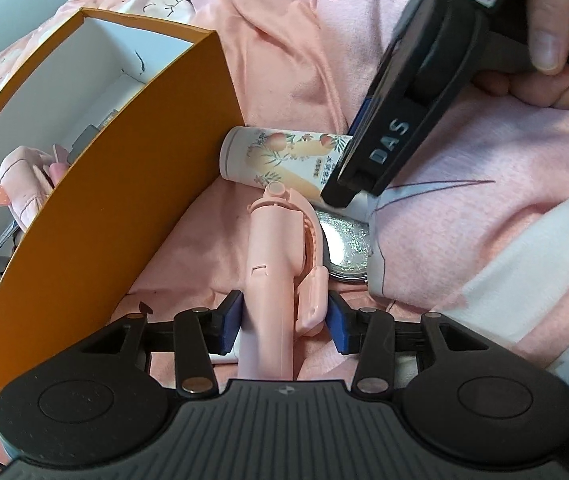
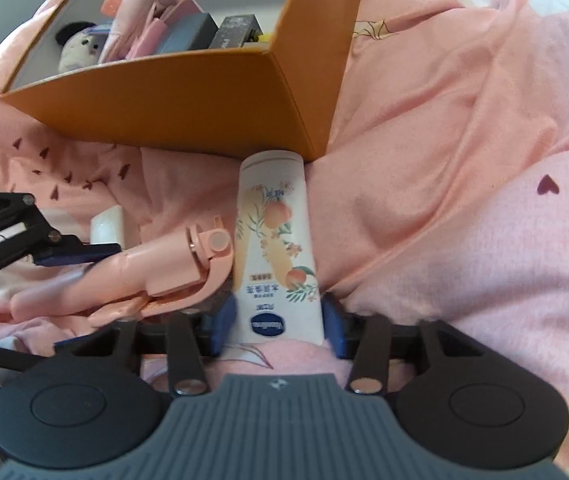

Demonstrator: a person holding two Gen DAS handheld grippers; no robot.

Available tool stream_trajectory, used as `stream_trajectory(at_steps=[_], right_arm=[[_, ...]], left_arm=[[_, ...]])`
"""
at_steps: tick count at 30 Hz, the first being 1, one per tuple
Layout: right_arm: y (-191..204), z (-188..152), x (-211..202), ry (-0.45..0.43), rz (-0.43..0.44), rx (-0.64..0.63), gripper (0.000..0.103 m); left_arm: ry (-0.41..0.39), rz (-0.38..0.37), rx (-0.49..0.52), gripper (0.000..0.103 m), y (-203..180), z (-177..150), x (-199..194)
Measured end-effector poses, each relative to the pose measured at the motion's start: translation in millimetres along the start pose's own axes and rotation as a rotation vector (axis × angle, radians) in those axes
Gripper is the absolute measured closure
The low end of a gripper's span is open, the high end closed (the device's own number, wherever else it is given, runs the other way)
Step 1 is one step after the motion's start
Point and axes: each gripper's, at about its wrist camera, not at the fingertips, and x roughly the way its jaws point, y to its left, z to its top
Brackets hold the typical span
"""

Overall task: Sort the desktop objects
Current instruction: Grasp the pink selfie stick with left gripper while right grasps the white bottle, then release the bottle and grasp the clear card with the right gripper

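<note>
Left wrist view: the orange box (image 1: 96, 208) rises as a tall wall on the left, its open top showing white inner walls and a pink pouch (image 1: 24, 184) inside. Just right of that wall lies the pink folding stick (image 1: 272, 264), pointing away from the camera, with the left gripper (image 1: 284, 328) straddling its near end; one blue pad touches the stick's left side, the other stands a little off the folded clip, so the jaws are partly open and the hold looks loose. Beyond the stick's far end the lotion tube (image 1: 280, 156) lies crosswise, its cap against the box corner. A glittery disc (image 1: 344, 248) sits right of the stick.

Right wrist view: the right gripper (image 2: 280, 320) has its blue pads at both sides of the tube's near end, seemingly pressing it. Right of the box the rumpled pink bedding (image 2: 444, 120) lies open; between box and grippers room is tight.
</note>
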Motion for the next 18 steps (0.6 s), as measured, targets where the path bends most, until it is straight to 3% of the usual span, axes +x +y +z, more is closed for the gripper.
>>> stream_trajectory(at_steps=[3, 6, 11, 18], right_arm=[[-3, -3, -10, -0.026, 0.022, 0.032, 0.081], [-4, -6, -23, -0.060, 0.041, 0.054, 0.088], [2, -7, -45, -0.119, 0.036, 0.040, 0.092], [19, 5, -74, -0.212, -0.062, -0.064, 0.092]], left_arm=[[-0.011, -0.013, -0.035, 0.053, 6, -2, -5], [-0.026, -0.034, -0.080, 0.053, 14, -6, -7], [-0.058, -0.076, -0.155, 0.053, 29, -12, -23], [-0.108, -0.113, -0.235, 0.054, 48, -15, -53]])
